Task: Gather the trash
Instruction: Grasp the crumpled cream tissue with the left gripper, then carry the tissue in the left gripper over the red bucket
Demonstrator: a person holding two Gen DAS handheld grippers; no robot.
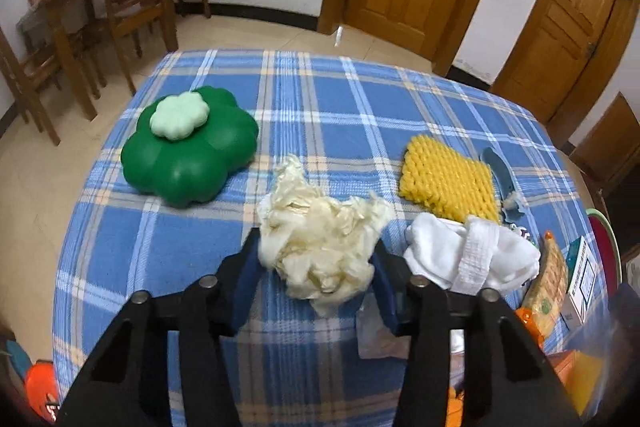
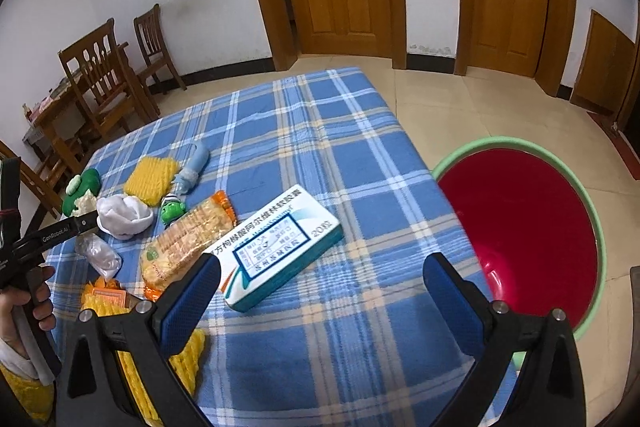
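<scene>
Here, the left gripper [image 1: 318,259] has its blue-padded fingers [image 1: 244,291] set either side of a crumpled cream plastic wad [image 1: 320,227], pressing its flanks and apparently holding it just above the blue plaid cloth [image 1: 304,99]. Just right of those fingers lies a white rolled sock [image 1: 468,255]; beyond that, a yellow foam net [image 1: 448,179]. Ahead and left sits a green flower-shaped box [image 1: 192,147].

The right gripper [image 2: 320,283] is spread wide and holds nothing. A white-and-teal medicine box [image 2: 280,247] lies just ahead, nearer its left finger, long axis running diagonally away to the right. Left of the fingers is a biscuit packet [image 2: 188,243]. Off the table's edge, right of the fingers, stands a red basin with green rim [image 2: 520,227], probably the trash receptacle. It lies well nearer the right gripper, so the wad would need carrying across.
</scene>
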